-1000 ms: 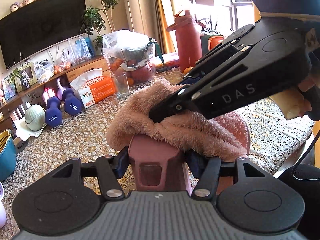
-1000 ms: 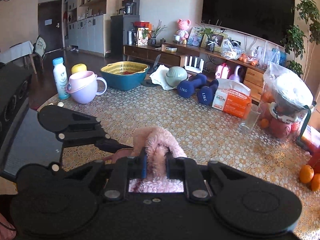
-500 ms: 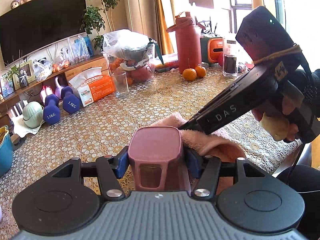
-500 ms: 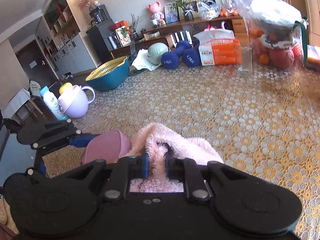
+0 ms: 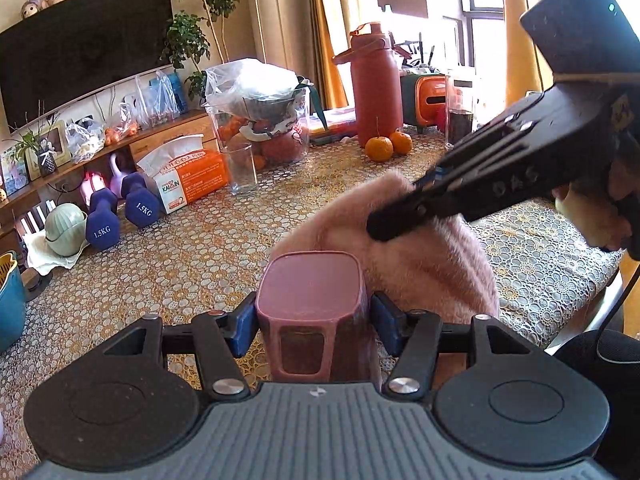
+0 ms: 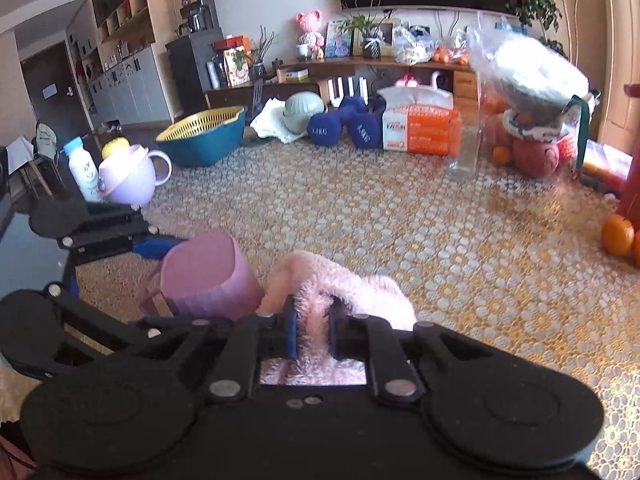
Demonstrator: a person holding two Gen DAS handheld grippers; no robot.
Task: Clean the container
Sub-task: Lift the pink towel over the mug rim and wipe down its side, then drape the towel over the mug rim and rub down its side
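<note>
Beyond both sets of fingers, the patterned tablecloth [image 5: 192, 248] lay bare for a stretch, and nothing stood between the grippers and the far clutter. Past that gap, ahead and to the left of the left gripper [image 5: 313, 320], sat two blue dumbbells [image 5: 120, 216], an orange tissue box [image 5: 188, 178] and an empty glass [image 5: 242, 168]; behind the glass stood a clear container of fruit under a plastic bag [image 5: 260, 120]. Farther right were a tall red bottle [image 5: 376, 88] and two oranges [image 5: 388, 145]. From the right wrist view, a teal basket [image 6: 204, 136] and a lilac cup [image 6: 132, 174] sat off to the left.

The left gripper's blue pads were clamped on either side of the container [image 5: 312, 304], a dusty-pink plastic cup with rounded square sides, held bottom-up; a handle loop faced the camera. Just right of it, the right gripper [image 6: 313, 330] had its fingers pinched on a fluffy pink cloth [image 6: 340, 292], which bulged between them and pressed against the container's right side.
</note>
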